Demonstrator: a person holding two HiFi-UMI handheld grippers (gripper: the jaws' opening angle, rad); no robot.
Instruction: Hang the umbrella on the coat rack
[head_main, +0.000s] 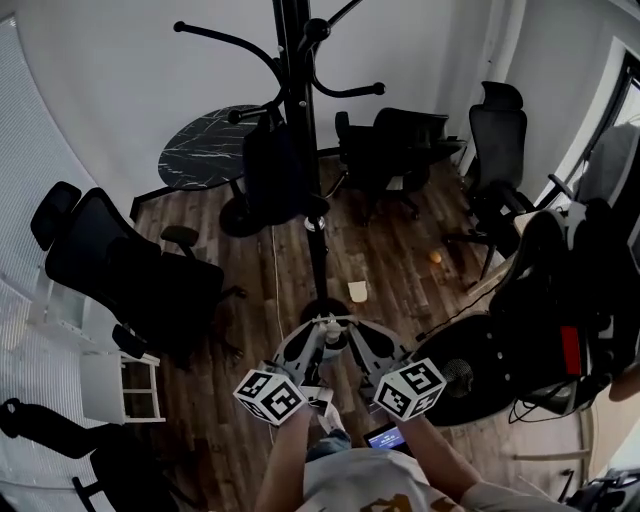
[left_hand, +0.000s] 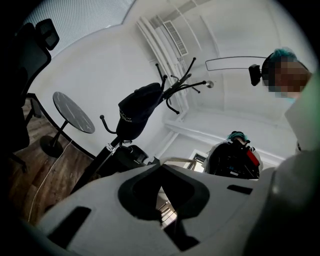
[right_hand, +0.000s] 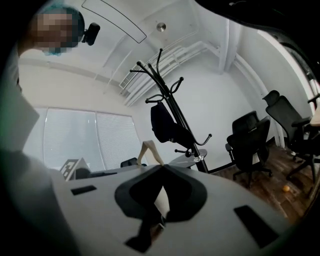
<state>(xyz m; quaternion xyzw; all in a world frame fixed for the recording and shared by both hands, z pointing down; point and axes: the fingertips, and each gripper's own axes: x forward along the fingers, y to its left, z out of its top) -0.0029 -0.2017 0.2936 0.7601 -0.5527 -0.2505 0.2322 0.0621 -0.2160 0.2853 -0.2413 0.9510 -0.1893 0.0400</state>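
The black coat rack (head_main: 318, 250) stands just ahead of me, with curved hooks at its top and a dark bag (head_main: 275, 170) on one hook. It also shows in the left gripper view as the coat rack (left_hand: 172, 90) and in the right gripper view as the coat rack (right_hand: 170, 105). My left gripper (head_main: 316, 328) and right gripper (head_main: 340, 328) meet tip to tip below it. A beige curved umbrella handle (right_hand: 146, 150) rises beyond the right gripper (right_hand: 161, 172), and the handle (left_hand: 181, 161) shows past the left gripper (left_hand: 161, 172). Both look shut on it. The umbrella's canopy is hidden under my arms.
Black office chairs stand at left (head_main: 130, 270) and at back right (head_main: 495, 140). A round dark table (head_main: 205, 150) is behind the rack. A small orange ball (head_main: 435, 257) and a pale cup (head_main: 357, 290) lie on the wood floor. A round black base (head_main: 465, 375) sits at right.
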